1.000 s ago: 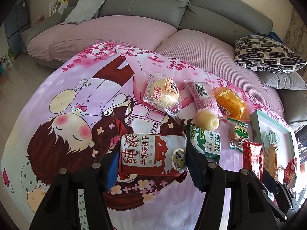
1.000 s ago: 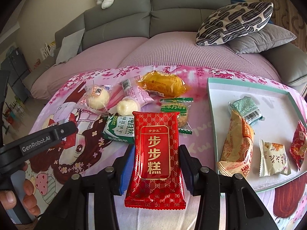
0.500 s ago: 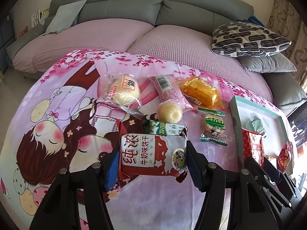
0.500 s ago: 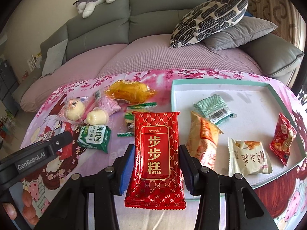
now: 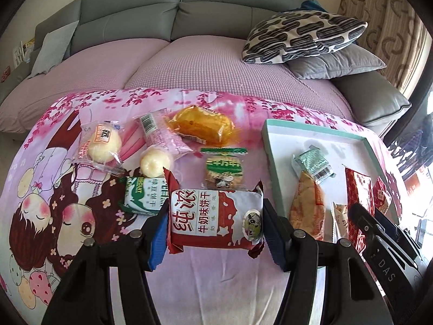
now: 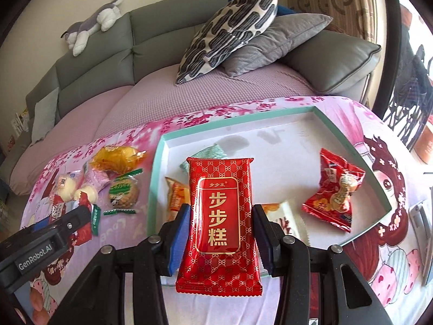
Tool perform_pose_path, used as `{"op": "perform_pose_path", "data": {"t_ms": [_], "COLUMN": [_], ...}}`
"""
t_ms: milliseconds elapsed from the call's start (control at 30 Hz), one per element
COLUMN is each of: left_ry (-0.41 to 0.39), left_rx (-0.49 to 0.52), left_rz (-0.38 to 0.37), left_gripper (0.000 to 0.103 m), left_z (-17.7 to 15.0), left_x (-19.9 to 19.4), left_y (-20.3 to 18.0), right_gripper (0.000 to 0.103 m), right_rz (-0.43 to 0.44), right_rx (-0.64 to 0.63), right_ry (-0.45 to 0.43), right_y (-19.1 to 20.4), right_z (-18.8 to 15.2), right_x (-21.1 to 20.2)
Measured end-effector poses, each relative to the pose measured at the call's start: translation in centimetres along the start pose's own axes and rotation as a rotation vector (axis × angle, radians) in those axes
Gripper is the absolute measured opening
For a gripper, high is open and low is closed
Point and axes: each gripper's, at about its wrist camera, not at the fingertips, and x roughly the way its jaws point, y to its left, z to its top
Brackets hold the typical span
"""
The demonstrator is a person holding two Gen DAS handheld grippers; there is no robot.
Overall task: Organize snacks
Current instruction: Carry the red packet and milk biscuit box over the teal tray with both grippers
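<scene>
A: Start at the left. What lies on the surface (image 5: 216,284)?

B: On the pink cartoon cloth, a round bun in clear wrap (image 5: 101,146), then a pink packet (image 5: 162,135) with a pale ball-shaped cake (image 5: 156,164) just below it, and a green and white biscuit pack (image 5: 143,195) nearer the camera.

A: And further right?

B: An orange-wrapped cake (image 5: 201,127), with a round biscuit in a green-edged wrapper (image 5: 223,170) just in front of it.

A: What does the left gripper (image 5: 215,223) have?

B: It is clamped on a red and white biscuit packet (image 5: 215,218), one blue pad pressing each end, the packet held crosswise above the cloth.

A: Then the tray?

B: The teal-rimmed tray (image 6: 159,162) sits to the right of the loose snacks. Inside it are a pale green packet (image 5: 314,163), an orange packet (image 5: 307,207), a white packet (image 6: 286,216) partly hidden, and a crumpled red packet (image 6: 334,189) well apart at the right.

A: And the right gripper (image 6: 220,222)?

B: It is closed on a long red cake packet (image 6: 220,222), pads against its two long sides, and holds it upright over the near left part of the tray.
</scene>
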Motion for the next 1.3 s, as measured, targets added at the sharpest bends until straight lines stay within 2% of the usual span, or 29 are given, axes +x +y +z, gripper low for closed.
{"op": "perform_pose_path", "data": {"t_ms": [233,533,967,1300], "left_ry": [0.003,0.020,0.021,0.097], "left_rx": [0.061,0.143,0.170,0.197], "left_rz": [-0.027,-0.021,-0.124,-0.112], "left_gripper": [0.064,0.064,0.064,0.064], "left_z": [0.1,0.7,7.2,9.8], "left_x": [0.3,1.5,4.0,9.3], "left_y": [-3.2,-5.7,-10.4,-14.1], "right_gripper": [0.048,0.048,0.048,0.048], "right_rz": [-0.053,-0.038,-0.057,-0.081], "right_rx": [0.060,0.089,0.072,0.068], "right_ry": [-0.017,-0.009,-0.043,-0.023], "right_y": [-3.5,-4.4,-4.8,-6.2], "right_z": [0.5,0.7,4.4,6.7], "right_x": [-0.6,0.3,2.8,6.3]}}
